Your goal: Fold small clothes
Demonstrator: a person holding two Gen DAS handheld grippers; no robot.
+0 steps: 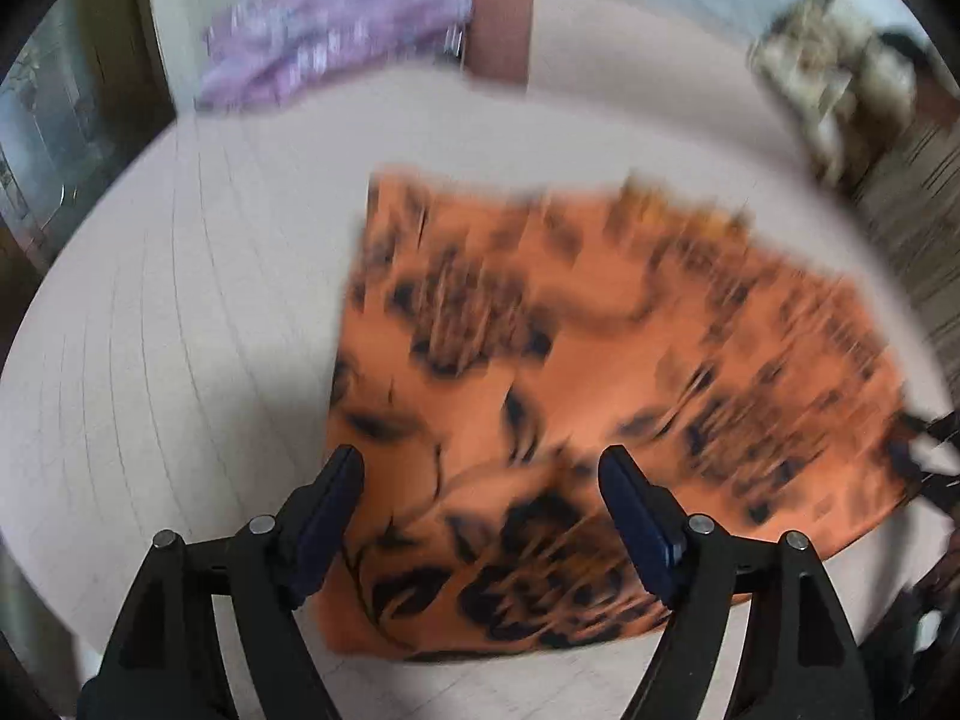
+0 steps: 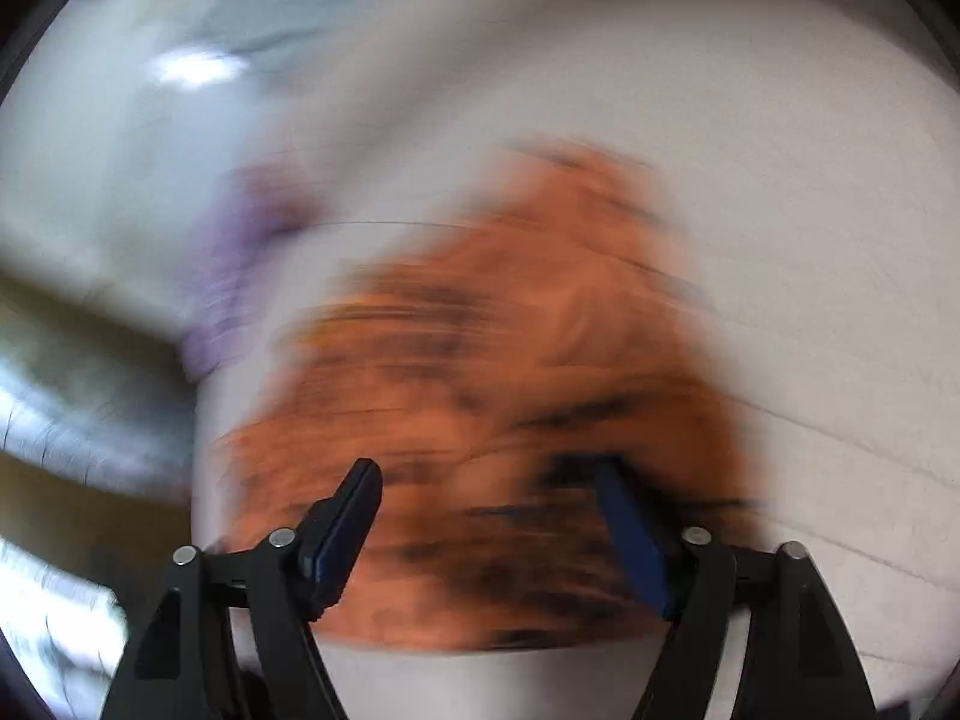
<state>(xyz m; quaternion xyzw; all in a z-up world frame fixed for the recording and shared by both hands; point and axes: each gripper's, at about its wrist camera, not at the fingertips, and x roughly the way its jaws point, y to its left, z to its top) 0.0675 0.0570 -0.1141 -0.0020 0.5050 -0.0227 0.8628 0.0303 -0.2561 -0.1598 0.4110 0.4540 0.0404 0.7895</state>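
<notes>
An orange cloth with a black floral print (image 1: 600,360) lies flat on the white table (image 1: 180,330). My left gripper (image 1: 483,468) is open and empty, hovering over the cloth's near left part. In the right wrist view the same cloth (image 2: 510,390) shows heavily blurred. My right gripper (image 2: 492,480) is open and empty above the cloth's near edge. The right gripper's black frame (image 1: 936,456) shows at the cloth's right edge in the left wrist view.
A purple garment (image 1: 324,36) lies at the table's far left and also shows in the right wrist view (image 2: 234,264). A brown chair back (image 1: 501,30) stands behind the table. A patterned bundle (image 1: 834,78) sits at the far right.
</notes>
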